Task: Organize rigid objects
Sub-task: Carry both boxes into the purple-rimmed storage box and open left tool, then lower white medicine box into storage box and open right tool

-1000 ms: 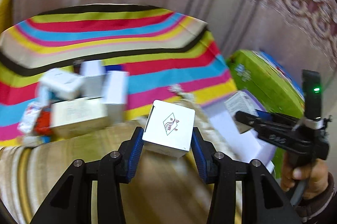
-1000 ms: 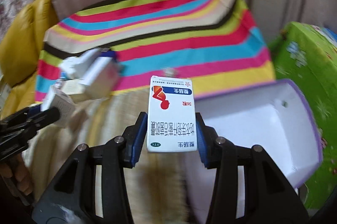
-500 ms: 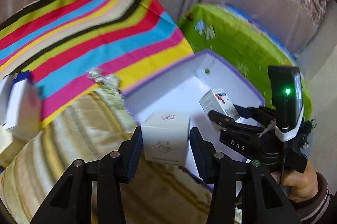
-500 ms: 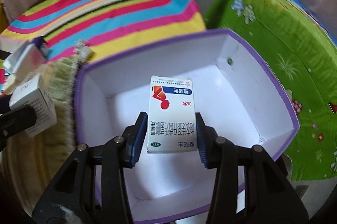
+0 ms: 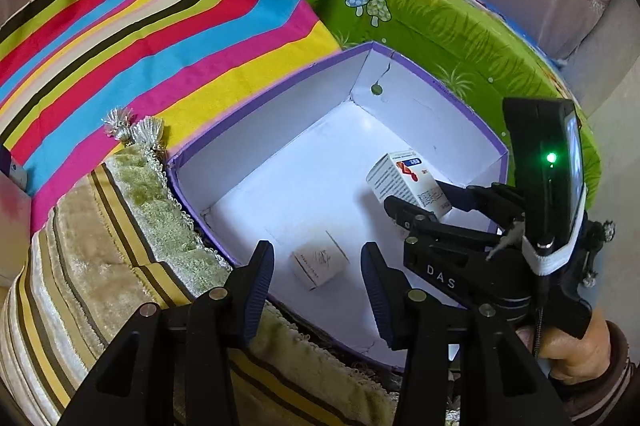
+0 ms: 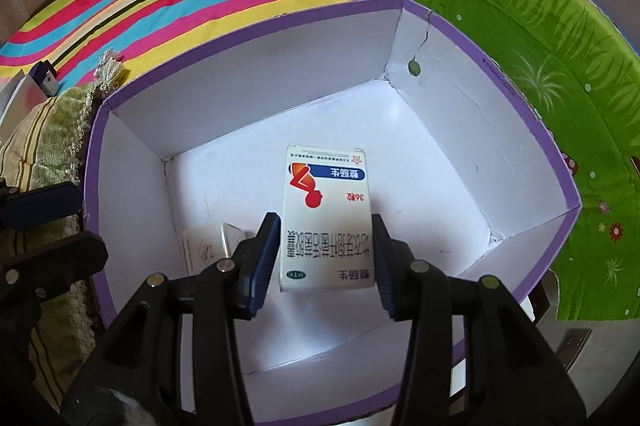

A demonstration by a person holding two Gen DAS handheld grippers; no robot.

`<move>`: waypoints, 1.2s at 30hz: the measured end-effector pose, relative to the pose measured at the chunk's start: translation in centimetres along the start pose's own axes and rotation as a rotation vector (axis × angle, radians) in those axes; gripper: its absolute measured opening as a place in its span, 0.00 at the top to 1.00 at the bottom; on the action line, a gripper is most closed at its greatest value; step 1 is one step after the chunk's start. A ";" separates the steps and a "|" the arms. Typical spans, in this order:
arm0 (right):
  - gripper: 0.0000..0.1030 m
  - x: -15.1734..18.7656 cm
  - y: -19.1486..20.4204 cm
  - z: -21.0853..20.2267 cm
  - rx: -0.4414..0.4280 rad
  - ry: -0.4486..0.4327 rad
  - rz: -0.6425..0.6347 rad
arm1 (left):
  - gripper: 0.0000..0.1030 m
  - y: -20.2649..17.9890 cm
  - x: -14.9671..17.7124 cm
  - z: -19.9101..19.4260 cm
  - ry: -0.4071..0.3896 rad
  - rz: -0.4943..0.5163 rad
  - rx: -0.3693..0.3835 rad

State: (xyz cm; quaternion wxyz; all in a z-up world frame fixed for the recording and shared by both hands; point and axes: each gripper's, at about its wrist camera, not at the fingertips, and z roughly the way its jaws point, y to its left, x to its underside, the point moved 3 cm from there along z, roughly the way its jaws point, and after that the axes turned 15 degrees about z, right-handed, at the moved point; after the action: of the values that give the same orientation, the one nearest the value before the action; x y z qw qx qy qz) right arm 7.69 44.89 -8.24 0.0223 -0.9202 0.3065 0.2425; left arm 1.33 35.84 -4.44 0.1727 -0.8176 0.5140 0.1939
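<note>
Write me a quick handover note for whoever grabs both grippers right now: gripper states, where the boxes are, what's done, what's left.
Left gripper: open, empty, above the near-left part of the purple-rimmed box.
Right gripper: shut on the medicine carton, held over the box's middle.
Done: the small white box lies on the box floor.
Left: release the medicine carton inside; then fetch the other boxes visible at the left edge on the striped cloth.

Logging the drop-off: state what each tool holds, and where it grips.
The right tool grips the medicine box by its two long side edges, near the bottom end. The left tool holds nothing; the small white carton lies in the purple-rimmed box.
</note>
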 end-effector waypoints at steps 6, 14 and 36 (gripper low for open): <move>0.42 0.1 0.4 0.0 -0.006 0.010 -0.002 | 0.42 0.6 0.2 -1.3 -0.052 -0.041 0.013; 0.26 -0.6 0.8 -1.3 -0.031 -0.036 -0.010 | 0.34 4.3 2.5 -6.4 -0.213 -0.155 -0.010; 0.11 -0.8 10.9 -6.9 -0.207 -0.131 -0.157 | 0.32 17.9 21.1 -21.0 -0.412 -0.528 -0.319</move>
State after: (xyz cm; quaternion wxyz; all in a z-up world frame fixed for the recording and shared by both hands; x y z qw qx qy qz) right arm 3.88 35.16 -0.58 -0.0338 -0.9210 0.2046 0.3297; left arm -3.59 2.04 1.78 0.1869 -0.8824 0.2030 0.3810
